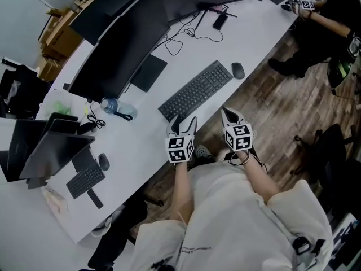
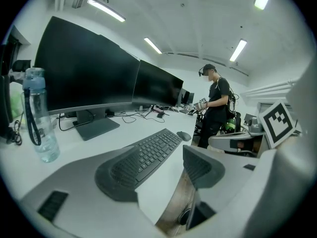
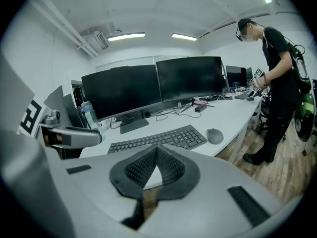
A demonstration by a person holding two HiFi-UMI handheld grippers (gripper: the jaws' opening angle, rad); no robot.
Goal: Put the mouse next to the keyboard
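Left tool (image 1: 184, 121) (image 2: 163, 162): jaws apart with a clear gap between the pads, gripping nothing. Tips point far and slightly right in the head view.

Right tool (image 1: 227, 114) (image 3: 157, 150): jaws closed, pads meeting at the tips, empty. Tips point far and slightly left.

The two tools sit side by side, near each other but apart, left one a bit nearer the body. Each marker cube faces up to the head camera: left cube (image 1: 180, 148), right cube (image 1: 238, 136).

Left forearm (image 1: 180, 191) and right forearm (image 1: 256, 176) are bare, reaching forward from the torso, elbows bent, wrists roughly straight.
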